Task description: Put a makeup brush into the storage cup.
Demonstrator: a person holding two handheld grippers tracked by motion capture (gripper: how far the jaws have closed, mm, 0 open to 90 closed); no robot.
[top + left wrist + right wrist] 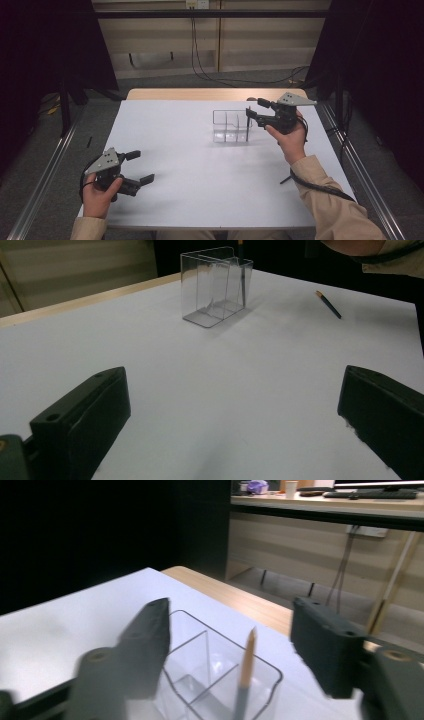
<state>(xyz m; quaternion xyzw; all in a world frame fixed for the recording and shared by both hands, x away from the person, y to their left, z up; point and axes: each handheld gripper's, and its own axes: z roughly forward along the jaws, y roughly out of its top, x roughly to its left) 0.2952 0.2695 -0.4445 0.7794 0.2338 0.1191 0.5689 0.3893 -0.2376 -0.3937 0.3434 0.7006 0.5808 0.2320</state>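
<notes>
While our right gripper [253, 110] hangs above the clear plastic box [230, 127], its black jaws stand apart and grasp nothing. A pencil [244, 677] stands upright between them, free of both pads, its bare wooden tip up and its blue-grey shaft down in the box's end compartment. We see thin, glossy walls with rounded corners on the box, and flat partitions that split it into a row of cells. It sits on the matte white table [200, 175], towards the far right. A second pencil [328, 304], dark blue with a pale end, lies flat on the table near the box. Our left gripper [140, 166] rests at the near left edge, well apart from the box, blocky jaws spread wide and empty.
</notes>
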